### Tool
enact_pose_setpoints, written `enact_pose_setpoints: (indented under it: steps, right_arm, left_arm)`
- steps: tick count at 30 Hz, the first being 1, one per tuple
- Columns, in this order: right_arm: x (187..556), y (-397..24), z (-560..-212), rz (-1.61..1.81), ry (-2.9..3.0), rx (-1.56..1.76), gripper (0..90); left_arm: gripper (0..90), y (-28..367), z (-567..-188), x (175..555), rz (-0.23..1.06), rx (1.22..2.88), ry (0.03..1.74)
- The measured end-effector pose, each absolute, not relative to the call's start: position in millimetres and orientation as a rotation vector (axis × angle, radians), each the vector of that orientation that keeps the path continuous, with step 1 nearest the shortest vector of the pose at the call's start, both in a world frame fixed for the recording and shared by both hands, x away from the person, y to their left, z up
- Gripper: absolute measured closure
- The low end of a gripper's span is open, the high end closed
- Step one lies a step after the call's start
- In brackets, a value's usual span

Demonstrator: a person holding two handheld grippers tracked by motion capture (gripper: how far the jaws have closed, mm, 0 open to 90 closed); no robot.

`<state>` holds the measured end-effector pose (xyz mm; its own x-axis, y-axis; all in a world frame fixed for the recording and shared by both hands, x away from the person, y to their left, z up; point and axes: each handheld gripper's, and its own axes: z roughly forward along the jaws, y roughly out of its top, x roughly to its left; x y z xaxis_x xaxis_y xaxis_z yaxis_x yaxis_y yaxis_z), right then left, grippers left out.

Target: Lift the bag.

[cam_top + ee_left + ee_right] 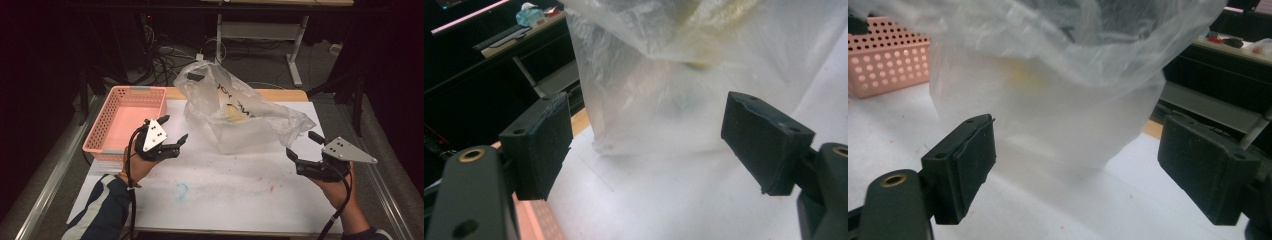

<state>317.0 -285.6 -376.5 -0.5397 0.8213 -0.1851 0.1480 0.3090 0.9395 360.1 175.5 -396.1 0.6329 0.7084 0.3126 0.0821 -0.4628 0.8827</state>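
So the clear plastic bag (240, 112) sits in the middle of the white table (225, 185), standing up on its own with its mouth gaping toward the top, just to the right of the pink basket (125, 120). Both grippers flank it without touching: the left gripper (175, 131) is near the bag's left side with its jaws spread apart and nothing between them, and the right gripper (302, 145) is near the crumpled right flap, jaws also wide and empty. The risky bit, I think, is that the film is super thin and floppy, so if only 1 gripper pinches a loose fold and pulls, the whole bag could tip or slide and dump whatever's inside. A pinch on just 1 layer might also slip off or stretch the plastic, and the right flap looks so wrinkled that the pads could grab air. As for what's hard to read: there's something yellowish (232, 114) in the bag, but through the cloudy film I can't tell what it is or whether there's more than 1 item. There's dark lettering on the bag that I can't make out. In the left gripper view and the right gripper view the bag's top is cut off, and the room behind is mostly black.
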Motion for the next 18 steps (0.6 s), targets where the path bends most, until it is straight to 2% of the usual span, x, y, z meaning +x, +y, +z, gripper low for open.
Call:
enact_pose_setpoints:
  steps: [18]
  right_arm:
    - [304.5,-269.5,-425.6,1.213,1.992,0.84,16.7]
  left_arm:
    - [15.9,200.6,-425.2,322.4,0.853,1.984,0.611]
